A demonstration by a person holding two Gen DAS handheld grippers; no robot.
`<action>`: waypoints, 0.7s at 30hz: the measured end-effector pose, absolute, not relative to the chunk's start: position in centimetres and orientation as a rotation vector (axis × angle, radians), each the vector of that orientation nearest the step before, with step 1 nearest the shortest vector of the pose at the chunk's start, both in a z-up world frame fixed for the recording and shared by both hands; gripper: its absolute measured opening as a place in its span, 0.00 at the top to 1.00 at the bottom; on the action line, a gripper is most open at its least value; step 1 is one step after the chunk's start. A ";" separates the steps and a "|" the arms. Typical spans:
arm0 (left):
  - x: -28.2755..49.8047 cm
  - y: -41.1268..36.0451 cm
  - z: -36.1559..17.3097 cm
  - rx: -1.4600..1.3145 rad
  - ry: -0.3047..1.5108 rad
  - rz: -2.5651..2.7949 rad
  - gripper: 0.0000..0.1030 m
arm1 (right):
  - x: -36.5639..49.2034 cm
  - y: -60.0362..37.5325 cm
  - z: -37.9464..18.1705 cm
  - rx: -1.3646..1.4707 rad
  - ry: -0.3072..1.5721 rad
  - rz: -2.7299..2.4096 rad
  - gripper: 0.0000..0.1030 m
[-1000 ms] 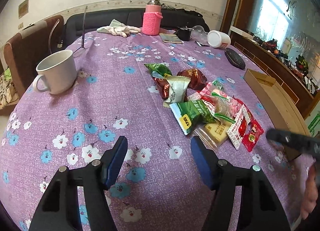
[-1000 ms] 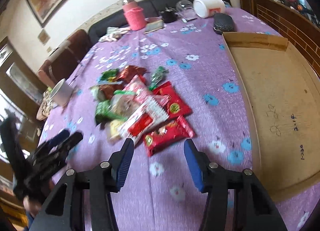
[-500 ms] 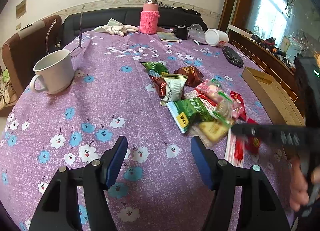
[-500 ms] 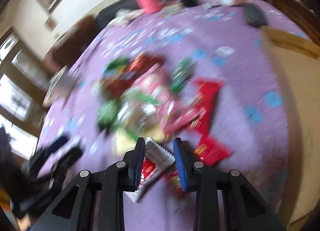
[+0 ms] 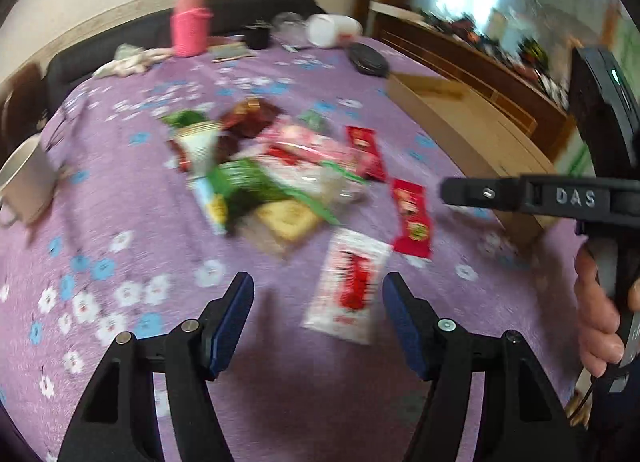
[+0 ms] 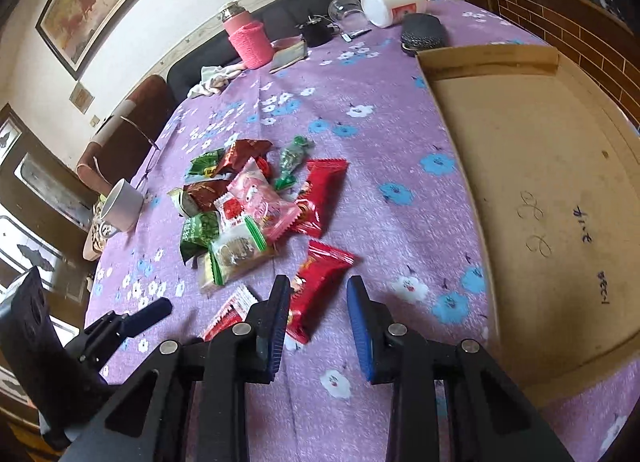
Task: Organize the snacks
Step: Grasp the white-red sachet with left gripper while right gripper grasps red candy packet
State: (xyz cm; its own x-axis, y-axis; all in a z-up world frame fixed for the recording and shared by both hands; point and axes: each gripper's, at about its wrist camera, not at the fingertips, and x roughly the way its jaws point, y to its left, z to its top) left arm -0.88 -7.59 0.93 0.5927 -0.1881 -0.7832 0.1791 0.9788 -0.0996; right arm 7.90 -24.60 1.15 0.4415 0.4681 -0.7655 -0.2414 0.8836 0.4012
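The white-and-red foil snack packet (image 5: 348, 286) now lies nearer us, outside the pile; our left gripper (image 5: 318, 290) gapes wide, our right gripper (image 6: 318, 290) narrow, both empty.

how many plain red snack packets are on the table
2. One red packet lies at the pile's right edge; another red packet sits apart, nearer the right gripper. More may hide under the pile.

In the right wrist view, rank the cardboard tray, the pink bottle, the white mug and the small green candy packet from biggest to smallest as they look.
1. cardboard tray
2. pink bottle
3. white mug, close to the bottle in apparent size, so that order is unsure
4. green candy packet
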 end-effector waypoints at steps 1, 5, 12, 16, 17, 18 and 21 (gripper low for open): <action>-0.7 -8.2 0.8 0.013 0.919 -0.208 0.36 | 7.8 -24.8 1.2 0.250 1.022 0.447 0.70; 0.5 -9.9 -0.5 0.088 0.963 -0.187 0.36 | 7.6 -24.9 0.9 0.253 1.022 0.443 0.70; 0.6 -10.2 -0.8 0.109 0.937 -0.179 0.70 | 8.0 -24.7 0.4 0.245 1.045 0.431 0.70; 0.7 -9.2 -0.6 0.047 0.925 -0.190 0.71 | 8.5 -23.0 -0.1 0.217 1.069 0.425 0.70; 0.8 -8.9 -0.6 0.032 0.920 -0.193 0.71 | 8.6 -22.6 -0.2 0.208 1.076 0.421 0.70; 0.7 -8.7 -0.4 0.014 0.911 -0.199 0.71 | 8.8 -22.1 -0.4 0.194 1.084 0.410 0.70; 0.4 -8.1 0.2 -0.018 0.876 -0.204 0.71 | 9.2 -20.7 -0.8 0.159 1.084 0.394 0.69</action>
